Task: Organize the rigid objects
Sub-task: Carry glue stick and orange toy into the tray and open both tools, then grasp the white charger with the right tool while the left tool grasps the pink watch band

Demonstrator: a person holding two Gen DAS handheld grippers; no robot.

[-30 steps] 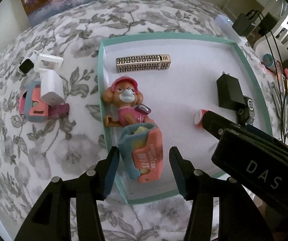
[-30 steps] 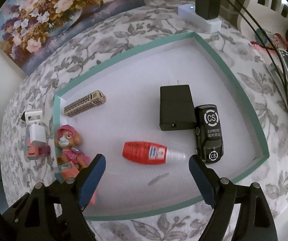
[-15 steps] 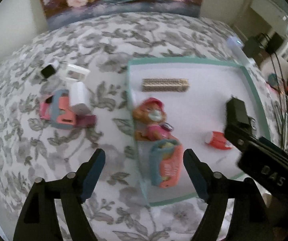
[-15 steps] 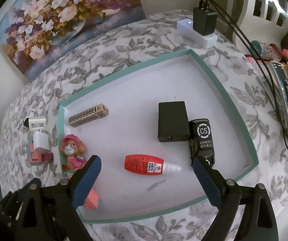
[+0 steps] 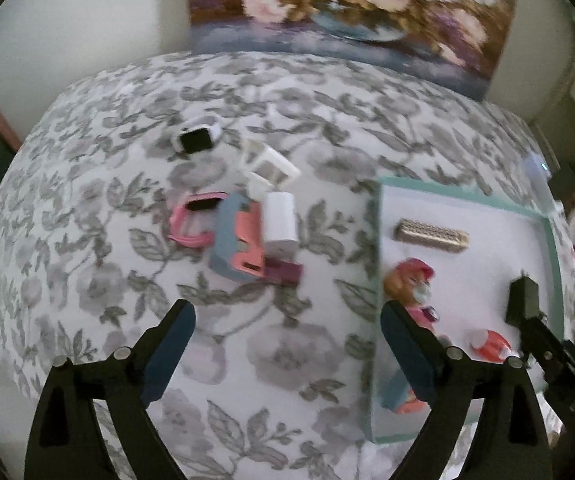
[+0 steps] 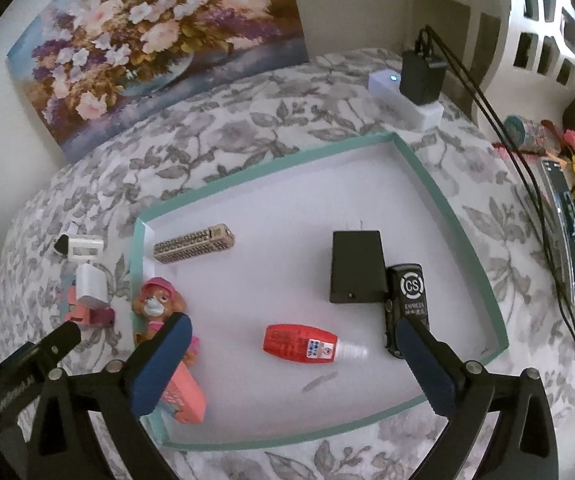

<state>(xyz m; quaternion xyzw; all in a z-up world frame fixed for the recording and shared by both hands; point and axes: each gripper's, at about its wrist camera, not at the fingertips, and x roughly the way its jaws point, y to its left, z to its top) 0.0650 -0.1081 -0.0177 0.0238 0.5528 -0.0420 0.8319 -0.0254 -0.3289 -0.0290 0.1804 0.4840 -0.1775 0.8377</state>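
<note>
Left gripper is spread wide, nothing held, aimed at the loose pile on the floral cloth: white charger, blue-coral case, pink strap. One item should be straddled squarely before closing. Right gripper is likewise spread, idle. Teal tray holds pup figure, red bottle, black adapter, toy car, model building.

Left wrist view looks down and forward from above the floral surface, left of the teal-rimmed tray, facing the far flower painting; blurred. Right wrist view sits near the tray's near edge, looking down into it, painting far left. Both share the dog figurine, building model, white charger, and the tray's left rim.
</note>
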